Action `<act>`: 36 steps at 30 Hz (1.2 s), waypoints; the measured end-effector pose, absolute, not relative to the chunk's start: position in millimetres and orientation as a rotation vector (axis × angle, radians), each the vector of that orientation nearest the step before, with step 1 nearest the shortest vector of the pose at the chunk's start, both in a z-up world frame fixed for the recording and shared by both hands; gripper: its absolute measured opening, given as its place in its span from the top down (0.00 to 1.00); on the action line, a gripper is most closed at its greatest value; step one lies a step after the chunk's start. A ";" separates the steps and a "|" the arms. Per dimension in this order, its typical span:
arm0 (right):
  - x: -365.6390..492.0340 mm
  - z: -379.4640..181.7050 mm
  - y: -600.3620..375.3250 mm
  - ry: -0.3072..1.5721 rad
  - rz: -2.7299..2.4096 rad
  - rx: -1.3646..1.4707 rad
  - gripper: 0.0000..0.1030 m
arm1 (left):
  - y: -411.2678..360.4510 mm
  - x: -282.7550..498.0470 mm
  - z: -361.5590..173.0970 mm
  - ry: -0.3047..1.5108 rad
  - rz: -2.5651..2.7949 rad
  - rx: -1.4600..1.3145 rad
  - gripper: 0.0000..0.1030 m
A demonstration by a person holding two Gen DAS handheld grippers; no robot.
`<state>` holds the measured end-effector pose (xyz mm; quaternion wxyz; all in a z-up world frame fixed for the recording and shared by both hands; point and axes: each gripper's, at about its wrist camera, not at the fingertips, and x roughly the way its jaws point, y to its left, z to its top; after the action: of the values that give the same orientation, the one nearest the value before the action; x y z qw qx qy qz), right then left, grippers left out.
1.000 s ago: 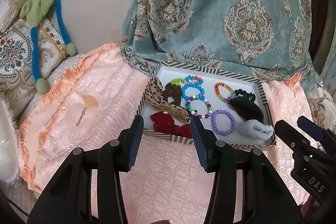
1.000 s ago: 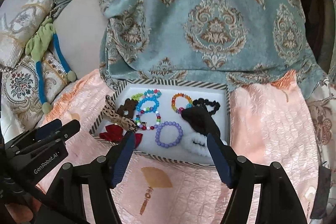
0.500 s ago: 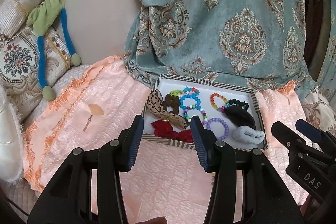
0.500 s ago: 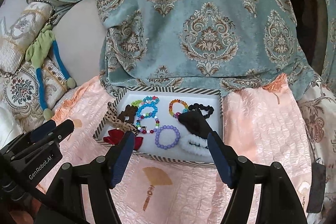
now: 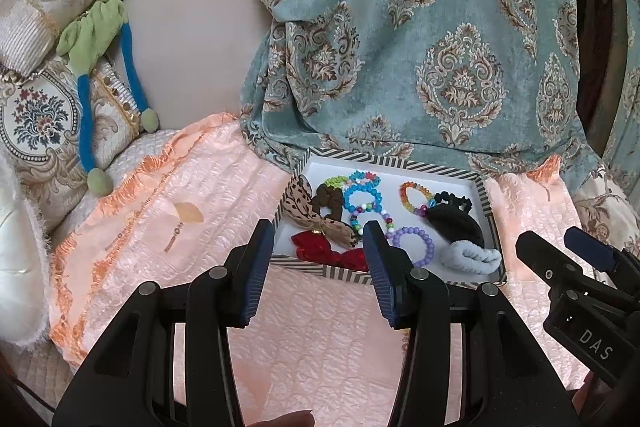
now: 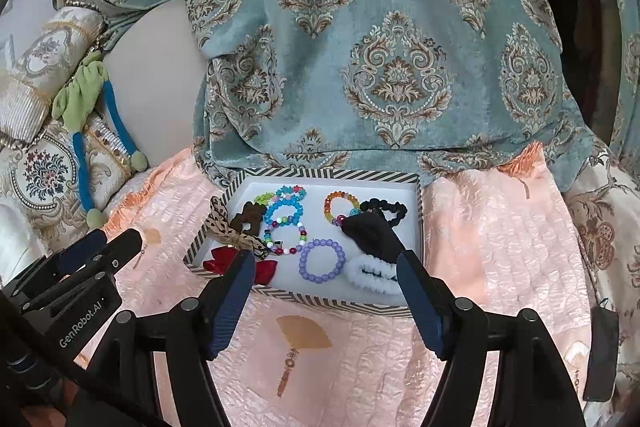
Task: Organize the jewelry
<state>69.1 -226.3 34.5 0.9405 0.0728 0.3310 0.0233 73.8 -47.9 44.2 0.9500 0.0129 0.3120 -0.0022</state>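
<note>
A white tray with a striped rim (image 5: pixel 394 161) (image 6: pixel 328 174) lies on a peach bedspread. It holds beaded bracelets, among them a purple one (image 5: pixel 416 245) (image 6: pixel 321 260), a blue one (image 5: pixel 361 191) (image 6: pixel 283 211) and a rainbow one (image 5: pixel 414 196) (image 6: pixel 341 205). It also holds a red bow (image 5: pixel 328 251) (image 6: pixel 224 264), a spotted tan bow (image 5: pixel 310 213), a black scrunchie (image 5: pixel 454 223) (image 6: pixel 372 233) and a white scrunchie (image 5: pixel 472 255) (image 6: pixel 370 275). My left gripper (image 5: pixel 318 265) is open and empty, above the tray's near-left edge. My right gripper (image 6: pixel 326 301) is open and empty, above the tray's near edge.
A teal damask blanket (image 5: pixel 420 47) hangs behind the tray. Embroidered cushions (image 5: pixel 36 115) and a green-and-blue tasselled cord (image 5: pixel 86 75) lie at the left. The peach bedspread (image 5: pixel 304 339) spreads in front and to both sides of the tray.
Both grippers have drawn back and up from the tray, so it looks smaller and farther. The jaws stay open and the items in the tray have not moved.
</note>
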 end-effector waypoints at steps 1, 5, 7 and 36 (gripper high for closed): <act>68.9 34.5 -226.0 0.675 0.048 0.148 0.31 | -47.8 73.2 44.7 0.632 -0.003 0.026 0.55; 69.4 34.6 -224.7 0.676 0.050 0.144 0.31 | -49.1 72.2 45.1 0.631 -0.006 0.031 0.55; 69.6 34.4 -224.9 0.678 0.052 0.144 0.31 | -50.2 72.1 45.2 0.631 -0.006 0.036 0.55; 73.6 30.2 -222.5 0.694 0.066 0.143 0.30 | -50.9 75.7 42.8 0.634 -0.006 0.034 0.55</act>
<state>73.6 -222.5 30.2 0.9374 0.0702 0.3395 0.0322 75.7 -50.9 42.8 0.9500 0.0169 0.3116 -0.0031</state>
